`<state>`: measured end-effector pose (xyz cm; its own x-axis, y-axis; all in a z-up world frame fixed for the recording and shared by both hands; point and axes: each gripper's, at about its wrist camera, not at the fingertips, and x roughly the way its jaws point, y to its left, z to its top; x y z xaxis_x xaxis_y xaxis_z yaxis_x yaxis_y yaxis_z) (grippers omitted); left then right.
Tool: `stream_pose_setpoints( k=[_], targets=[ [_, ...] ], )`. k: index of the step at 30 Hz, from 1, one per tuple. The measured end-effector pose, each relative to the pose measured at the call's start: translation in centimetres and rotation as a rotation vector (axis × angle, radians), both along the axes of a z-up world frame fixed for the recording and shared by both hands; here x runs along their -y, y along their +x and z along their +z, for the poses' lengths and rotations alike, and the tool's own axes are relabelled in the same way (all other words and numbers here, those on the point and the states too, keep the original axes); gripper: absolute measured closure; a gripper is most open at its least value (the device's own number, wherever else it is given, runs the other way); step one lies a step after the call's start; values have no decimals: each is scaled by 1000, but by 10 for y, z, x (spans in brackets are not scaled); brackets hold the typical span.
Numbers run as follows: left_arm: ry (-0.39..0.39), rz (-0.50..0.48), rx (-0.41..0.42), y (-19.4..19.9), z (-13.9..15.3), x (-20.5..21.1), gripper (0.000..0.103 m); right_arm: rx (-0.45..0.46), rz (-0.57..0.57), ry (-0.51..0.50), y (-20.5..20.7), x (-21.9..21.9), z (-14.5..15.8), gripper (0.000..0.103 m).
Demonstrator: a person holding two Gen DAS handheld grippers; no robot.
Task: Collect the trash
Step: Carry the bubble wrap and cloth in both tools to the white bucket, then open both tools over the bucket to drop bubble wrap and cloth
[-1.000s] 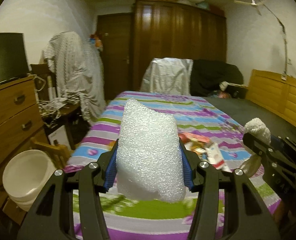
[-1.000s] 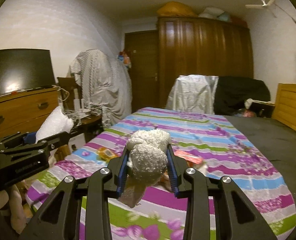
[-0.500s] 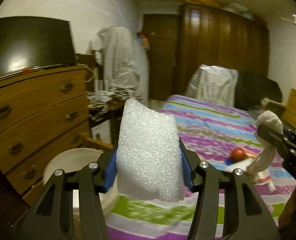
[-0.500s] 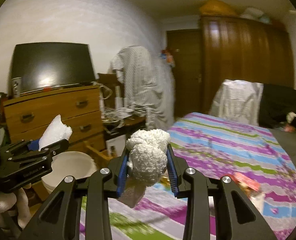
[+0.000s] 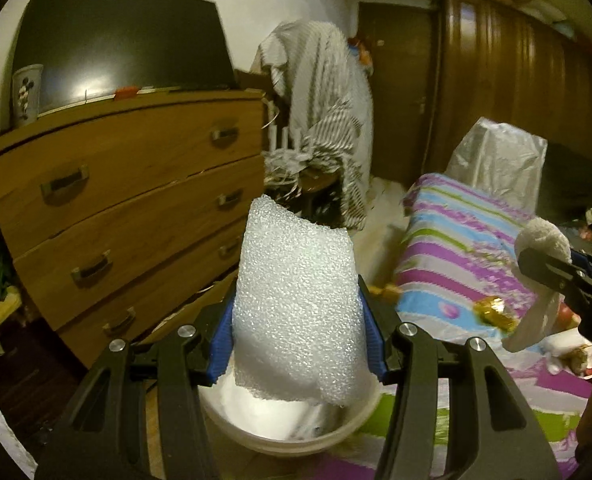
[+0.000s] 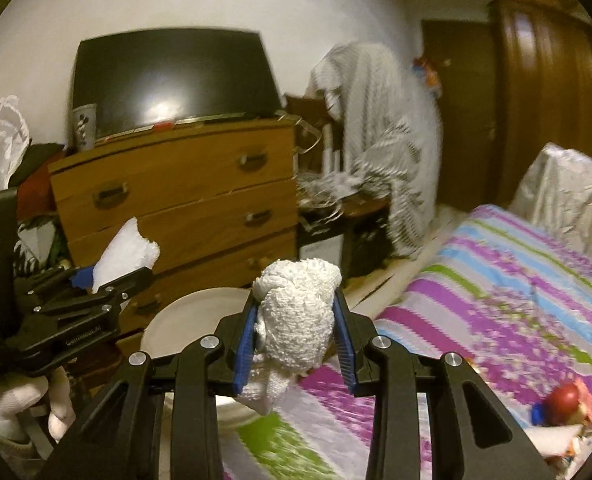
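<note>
A dim bedroom with white walls under warm indoor light. On the left, a wooden chest of drawers (image 5: pixel 136 200) carries a dark flat screen (image 5: pixel 120 52) and a white cup (image 5: pixel 26 94) printed with a cartoon mouse. Beside it, a striped grey cloth (image 5: pixel 324 112) hangs over cluttered furniture. A dark wooden door (image 5: pixel 396 88) and a tall dark wardrobe (image 5: pixel 516 88) fill the far wall. On the right stands a bed (image 6: pixel 516 280) with a striped, flowered cover in purple, blue and green.
</note>
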<state>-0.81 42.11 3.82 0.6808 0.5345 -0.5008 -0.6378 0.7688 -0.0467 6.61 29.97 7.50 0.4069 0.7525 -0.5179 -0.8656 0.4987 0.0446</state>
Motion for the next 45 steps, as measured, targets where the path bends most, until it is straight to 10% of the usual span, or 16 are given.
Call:
stream_pose_setpoints(
  k=[13,37,45],
  targets=[
    [-202,-27,-138,18,-56,-75,52,-256,165,-285,47,-145,-78,67],
    [-264,11,-164,20,-89,-125,51,-279,172,-338,66,-143,-109,66],
    [-254,32,-164,21,-88,-126,34,-294,166,-316,69,-137,-110,53]
  ],
)
